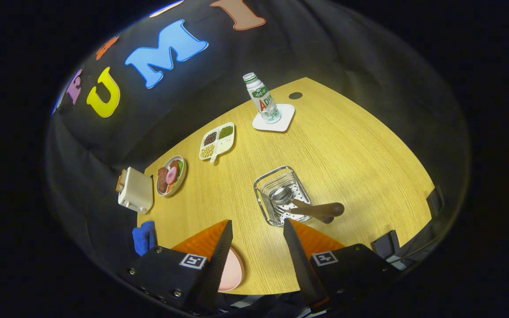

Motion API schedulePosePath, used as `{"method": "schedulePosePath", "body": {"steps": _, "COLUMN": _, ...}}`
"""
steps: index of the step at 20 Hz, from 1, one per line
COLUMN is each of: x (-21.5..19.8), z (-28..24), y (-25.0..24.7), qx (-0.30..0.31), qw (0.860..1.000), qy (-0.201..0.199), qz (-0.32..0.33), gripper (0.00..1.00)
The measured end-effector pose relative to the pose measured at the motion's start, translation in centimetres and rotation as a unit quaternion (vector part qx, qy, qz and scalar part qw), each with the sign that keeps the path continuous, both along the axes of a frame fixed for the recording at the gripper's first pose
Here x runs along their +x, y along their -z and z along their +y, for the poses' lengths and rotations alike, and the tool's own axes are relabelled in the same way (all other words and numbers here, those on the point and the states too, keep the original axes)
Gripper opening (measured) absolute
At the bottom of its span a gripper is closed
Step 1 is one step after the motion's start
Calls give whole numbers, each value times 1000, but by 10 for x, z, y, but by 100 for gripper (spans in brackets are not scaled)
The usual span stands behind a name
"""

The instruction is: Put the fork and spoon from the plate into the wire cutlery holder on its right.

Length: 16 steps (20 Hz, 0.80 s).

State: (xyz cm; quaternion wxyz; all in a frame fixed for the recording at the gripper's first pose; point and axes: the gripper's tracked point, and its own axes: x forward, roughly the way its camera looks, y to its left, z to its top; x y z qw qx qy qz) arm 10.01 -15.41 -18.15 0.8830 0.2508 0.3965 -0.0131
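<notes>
The wire cutlery holder point(281, 195) stands on the wooden table point(347, 150), just ahead of my right finger. A spoon point(301, 202) lies in it, bowl inside and brown wooden handle sticking out over the rim toward the right. I cannot tell whether a fork lies under it. A pink plate point(232, 271) peeks out beside my left finger, mostly hidden by it. My gripper point(258, 229) hovers above the table, open, with nothing between its fingers.
A bottle point(263, 99) stands on a white coaster point(281, 121) at the far side. A divided dish of beans point(217, 141), a plate of food point(171, 175) and a toaster point(136, 190) line the left edge. A blue cloth point(144, 237) lies near my left finger.
</notes>
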Motion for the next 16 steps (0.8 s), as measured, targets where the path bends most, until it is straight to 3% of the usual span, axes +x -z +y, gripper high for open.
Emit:
{"method": "schedulePosePath", "body": {"steps": 5, "x": 20, "z": -16, "y": -54, "qx": -76, "qw": 990, "qy": 15, "qz": -118, "gripper": 72}}
{"method": "schedulePosePath", "body": {"steps": 10, "x": 27, "z": -29, "y": -144, "qx": -163, "qw": 955, "qy": 38, "qz": -244, "gripper": 71}}
{"method": "schedulePosePath", "body": {"steps": 16, "x": 16, "z": -28, "y": -212, "qx": -173, "qw": 926, "qy": 64, "qz": -331, "gripper": 71}}
